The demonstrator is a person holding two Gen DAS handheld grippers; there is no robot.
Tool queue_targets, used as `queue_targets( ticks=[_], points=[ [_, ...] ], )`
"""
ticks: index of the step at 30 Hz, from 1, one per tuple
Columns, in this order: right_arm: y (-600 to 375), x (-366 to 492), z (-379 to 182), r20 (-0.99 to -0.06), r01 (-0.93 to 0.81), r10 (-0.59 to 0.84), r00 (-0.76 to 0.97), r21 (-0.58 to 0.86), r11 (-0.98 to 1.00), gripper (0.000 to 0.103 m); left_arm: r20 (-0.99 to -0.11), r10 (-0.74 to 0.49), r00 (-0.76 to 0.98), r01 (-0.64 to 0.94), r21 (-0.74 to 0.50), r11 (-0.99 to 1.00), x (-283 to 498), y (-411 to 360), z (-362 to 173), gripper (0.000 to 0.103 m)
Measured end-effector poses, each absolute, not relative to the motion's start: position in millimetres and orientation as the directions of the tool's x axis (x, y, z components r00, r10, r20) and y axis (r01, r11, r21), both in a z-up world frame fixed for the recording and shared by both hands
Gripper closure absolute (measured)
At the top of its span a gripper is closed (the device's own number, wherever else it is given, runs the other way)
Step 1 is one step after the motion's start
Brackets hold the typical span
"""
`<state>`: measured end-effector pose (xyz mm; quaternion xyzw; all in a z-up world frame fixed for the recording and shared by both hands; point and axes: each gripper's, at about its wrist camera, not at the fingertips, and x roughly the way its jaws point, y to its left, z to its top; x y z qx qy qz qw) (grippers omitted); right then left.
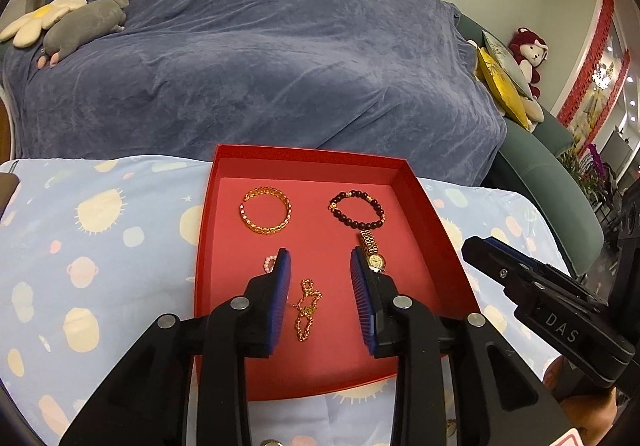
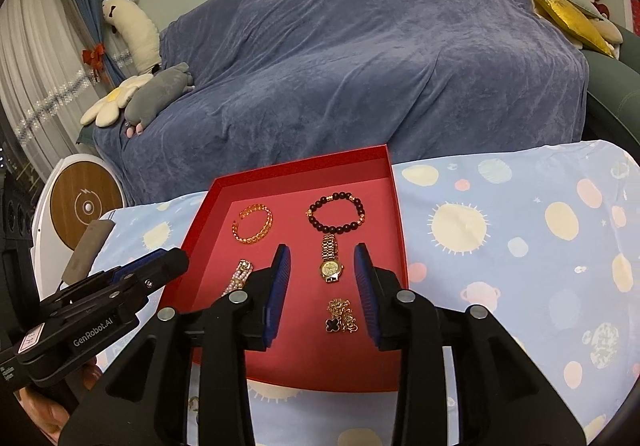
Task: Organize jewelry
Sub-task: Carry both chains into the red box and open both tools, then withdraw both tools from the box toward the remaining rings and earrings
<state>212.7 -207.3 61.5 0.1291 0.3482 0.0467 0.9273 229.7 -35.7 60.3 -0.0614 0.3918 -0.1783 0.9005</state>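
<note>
A: Fingers (image 1: 282, 278) on the left gripper (image 1: 320, 286) spread wide, nothing between the pads, hovering over the chain (image 1: 307, 308) low centre of frame. Right gripper (image 2: 322, 278) same, spread and empty, over the watch (image 2: 331, 266).

B: Where's the jewelry?

A: All in the red tray (image 2: 400, 246), mid-frame. Gold bangle (image 1: 266, 215) upper left of the tray floor, bead bracelet (image 1: 358, 211) upper right, watch under the beads, touching or nearly. Pearl piece (image 2: 239, 278) lower left, half hidden behind a finger. Chain bunched with a black clover charm (image 2: 333, 324) at the bottom.

B: Why laid out like that?

A: Pieces mostly apart, roughly a grid, so nothing tangles. Looks like sorting's nearly done, my guess.

B: Around the tray?

A: Tray sits on a spotted blue cloth (image 2: 500, 238). Behind it, upper frame, a sofa under a blue throw (image 1: 260, 66). A small gold bit (image 2: 194, 402) on the cloth at the tray's bottom edge, can't tell what.
</note>
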Motion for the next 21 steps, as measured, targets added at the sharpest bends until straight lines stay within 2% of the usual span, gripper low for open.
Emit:
queue_targets(
  ticks=[5, 14, 17, 21],
  points=[
    [-202.4, 190.4, 67.0, -0.625, -0.014, 0.170, 0.762, 0.247, 0.969, 0.066, -0.685, -0.309, 0.660, 0.262, -0.175, 0.949, 205.9, -21.6, 64.8, 0.074],
    [-206.1, 136.1, 64.5, -0.643, -0.030, 0.163, 0.749, 0.212, 0.977, 0.063, -0.713, -0.267, 0.648, 0.219, -0.162, 0.962, 159.8, 5.3, 53.3, 0.073],
    [-208.7, 121.0, 61.4, -0.646, -0.030, 0.143, 0.750, 0.183, 0.983, 0.060, -0.722, -0.243, 0.648, 0.206, -0.141, 0.968, 141.4, 12.4, 46.4, 0.068],
    [-214.6, 100.4, 48.9, -0.668, -0.020, 0.147, 0.729, 0.194, 0.981, 0.059, -0.745, -0.228, 0.626, 0.185, -0.143, 0.972, 122.8, 23.0, 31.7, 0.068]
  ],
)
